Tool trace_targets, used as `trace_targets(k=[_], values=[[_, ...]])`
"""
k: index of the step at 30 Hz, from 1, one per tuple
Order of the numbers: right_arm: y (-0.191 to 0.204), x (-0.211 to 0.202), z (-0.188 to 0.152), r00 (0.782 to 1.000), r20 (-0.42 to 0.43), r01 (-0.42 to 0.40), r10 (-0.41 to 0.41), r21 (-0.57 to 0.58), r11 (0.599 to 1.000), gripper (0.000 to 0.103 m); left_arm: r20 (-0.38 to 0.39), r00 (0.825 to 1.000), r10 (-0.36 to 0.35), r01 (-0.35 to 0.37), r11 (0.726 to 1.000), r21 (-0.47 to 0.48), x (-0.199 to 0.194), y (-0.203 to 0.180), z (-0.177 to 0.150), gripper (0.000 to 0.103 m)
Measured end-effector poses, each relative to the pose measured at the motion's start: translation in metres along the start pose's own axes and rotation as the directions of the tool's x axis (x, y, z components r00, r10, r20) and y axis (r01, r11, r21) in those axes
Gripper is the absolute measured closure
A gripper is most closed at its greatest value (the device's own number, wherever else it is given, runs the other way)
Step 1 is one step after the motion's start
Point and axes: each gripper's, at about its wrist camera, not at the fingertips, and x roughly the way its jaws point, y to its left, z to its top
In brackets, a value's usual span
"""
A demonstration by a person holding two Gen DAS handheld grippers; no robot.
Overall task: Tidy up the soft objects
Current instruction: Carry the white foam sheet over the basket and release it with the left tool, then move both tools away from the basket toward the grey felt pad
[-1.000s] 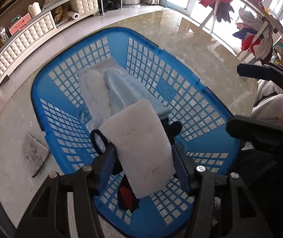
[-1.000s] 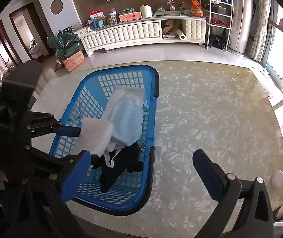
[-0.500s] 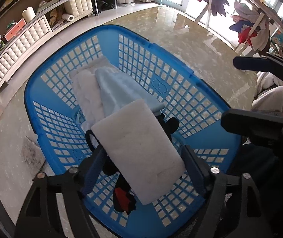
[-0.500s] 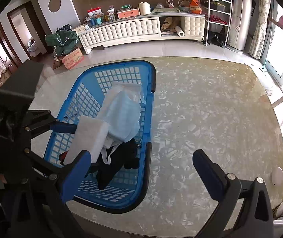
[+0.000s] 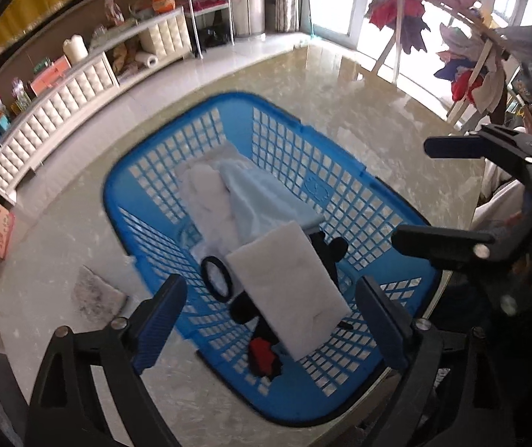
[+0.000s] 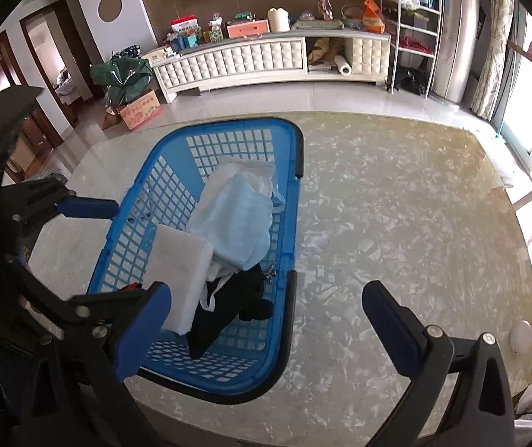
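Blue basket [image 5: 340, 201] sits on marble-look table [image 6: 396, 223], packed w/ soft stuff. White pad [image 5: 288, 287] lies on top of the pile at the near end, flat but tilted, one short edge touching the lt-blue cloth [image 5: 262, 201]. In the right-wrist view the pad [image 6: 180, 264] leans against the basket's left wall. Lt-blue cloth drapes over a white towel [image 5: 206, 197] toward the far half of the basket; both overlap. Black garment [image 6: 228, 309] is under the pad & cloth, spilling toward the near rim; a black ring-shaped strap [image 5: 217, 279] shows just left of the pad, and a red bit [image 5: 262, 354] pokes out below the pad's near edge. Left gripper [image 5: 269, 327] hovers over the basket's near end, fingers spread wide on either side of the pad, not touching it — released, holding nothing. Right gripper [image 6: 266, 327] is also spread wide & empty, its left finger [image 6: 143, 331] over the basket's near left corner and its right finger over bare table, right of the basket. Grey rag [image 5: 94, 294] lies on the table just left of the basket, apart from it. Beyond the table: white tufted cabinet [image 6: 258, 61] along the wall w/ clutter on top, a cardboard box [image 6: 141, 110] on the floor near it, and a drying rack [image 5: 463, 56] w/ hanging clothes by the window.
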Motion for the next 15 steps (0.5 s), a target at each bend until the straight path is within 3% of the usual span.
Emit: trace_targets(k=[4, 15], values=[[0.007, 0.001, 0.004, 1.0, 0.011, 0.004, -0.004, -0.008, 1.0, 0.0, 0.054, 0.998, 0.01, -0.009, 1.0, -0.017, -0.017, 0.015, -0.012, 0.0], [0.064, 0.008, 0.024, 0.999, 0.024, -0.027, 0.029, -0.061, 0.998, 0.0, 0.154, 0.986, 0.064, -0.046, 0.992, -0.116, -0.057, 0.082, -0.057, 0.0]])
